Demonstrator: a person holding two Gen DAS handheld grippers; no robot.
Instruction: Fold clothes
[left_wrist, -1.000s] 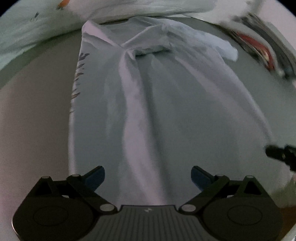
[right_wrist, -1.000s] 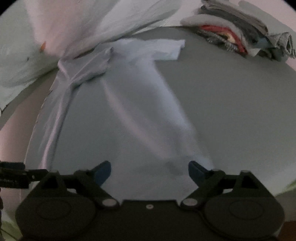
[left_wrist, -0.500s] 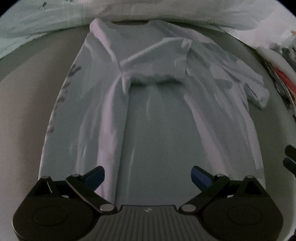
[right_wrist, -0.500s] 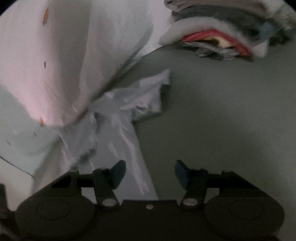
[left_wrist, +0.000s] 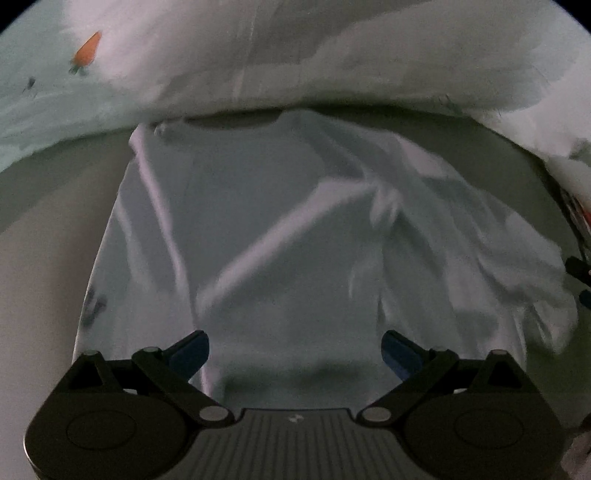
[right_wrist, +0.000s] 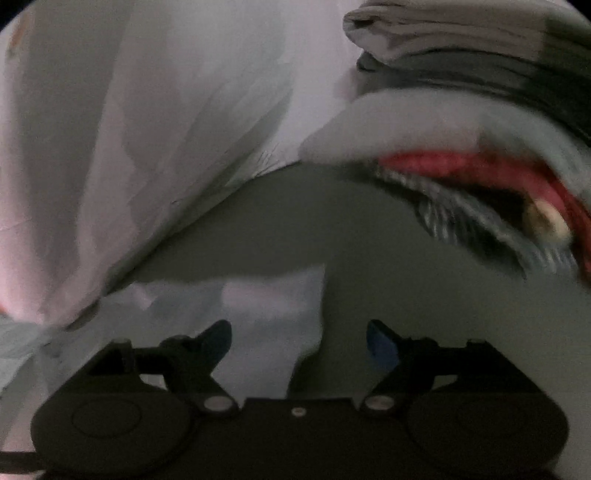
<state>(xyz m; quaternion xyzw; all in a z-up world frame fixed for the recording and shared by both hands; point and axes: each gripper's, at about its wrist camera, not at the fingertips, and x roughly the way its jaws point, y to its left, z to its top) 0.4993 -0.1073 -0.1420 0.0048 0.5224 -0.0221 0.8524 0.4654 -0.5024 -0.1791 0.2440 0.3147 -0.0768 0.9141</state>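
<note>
Pale blue cotton, a shirt (left_wrist: 280, 236), lies spread and creased on the grey bed (left_wrist: 44, 258), its collar at the far end against a heap of white bedding (left_wrist: 332, 59) printed with a small carrot (left_wrist: 86, 50). The left tool (left_wrist: 295, 349) hangs above the near part of the shirt, pointed steeply down at it, its two blue-tipped fingers (left_wrist: 186, 352) standing wide apart with only flat cloth below them and nothing pinched. At the far right edge of that view a dark bit of the right tool (left_wrist: 578, 267) shows just beside the shirt's right sleeve. From the right wrist, the right tool (right_wrist: 299, 341) tilts down more gently over that sleeve (right_wrist: 266, 306), which reaches between the fingers at the left side while bare bed shows at the right. Its jaws are opening and the pads do not press the cloth. Beyond it to the right, a stack of folded clothes (right_wrist: 461, 122) sits on the bed, blurred, with a red layer in it.
</note>
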